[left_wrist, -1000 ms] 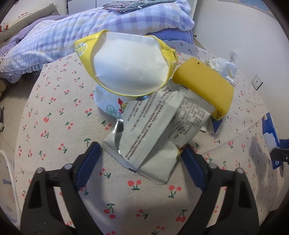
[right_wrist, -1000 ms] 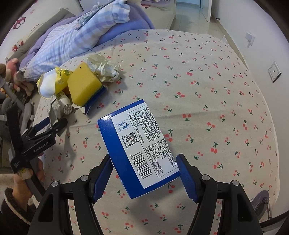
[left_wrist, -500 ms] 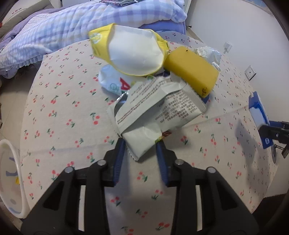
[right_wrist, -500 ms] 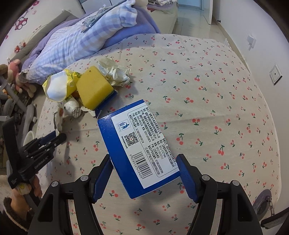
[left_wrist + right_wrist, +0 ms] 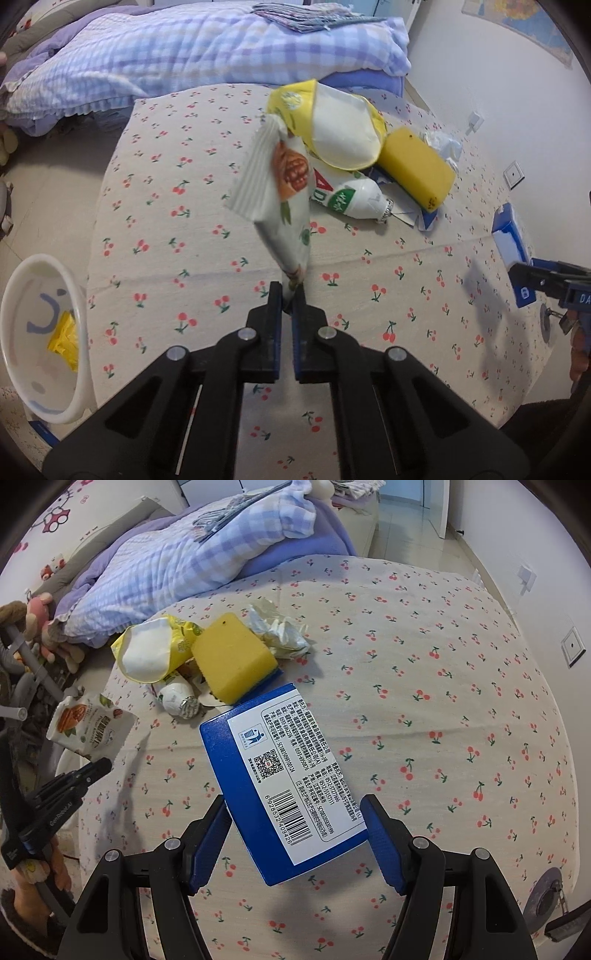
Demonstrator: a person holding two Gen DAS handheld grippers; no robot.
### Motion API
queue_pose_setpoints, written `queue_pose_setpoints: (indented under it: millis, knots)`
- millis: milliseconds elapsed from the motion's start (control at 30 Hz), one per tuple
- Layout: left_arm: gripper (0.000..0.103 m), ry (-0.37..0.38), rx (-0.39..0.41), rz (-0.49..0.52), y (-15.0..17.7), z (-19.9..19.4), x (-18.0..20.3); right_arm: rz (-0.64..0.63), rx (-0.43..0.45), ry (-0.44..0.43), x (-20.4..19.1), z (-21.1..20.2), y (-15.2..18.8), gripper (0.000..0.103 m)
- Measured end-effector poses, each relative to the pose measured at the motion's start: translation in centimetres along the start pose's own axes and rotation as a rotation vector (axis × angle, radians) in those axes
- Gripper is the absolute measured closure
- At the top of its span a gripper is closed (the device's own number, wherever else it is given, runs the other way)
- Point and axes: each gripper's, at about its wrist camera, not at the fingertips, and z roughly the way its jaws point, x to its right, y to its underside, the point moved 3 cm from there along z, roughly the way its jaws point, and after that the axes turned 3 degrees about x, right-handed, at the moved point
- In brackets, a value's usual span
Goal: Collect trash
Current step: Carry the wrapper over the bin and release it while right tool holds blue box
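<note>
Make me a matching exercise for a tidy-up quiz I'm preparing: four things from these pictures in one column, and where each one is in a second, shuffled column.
Things:
1. snack wrapper
2. blue box
3. yellow sponge
4. small yellow scrap

Places:
A. inside the white bin
B. pinched in the left tool
C. lying in the pile on the bed
D. between the fingers of the right tool

Pairs: 1-B, 2-D, 3-C, 4-A

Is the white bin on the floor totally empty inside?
No, the white bin has a crumpled yellow wrapper lying inside it.
</note>
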Motion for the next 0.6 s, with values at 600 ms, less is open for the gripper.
queue_pose_setpoints:
  millis: [600]
  knots:
    - [0.098, -0.085, 0.017, -0.089, 1.8, -4.8, -7.1, -0.080, 0.012, -0.078, -8.2, 0.5, -0.7, 0.030]
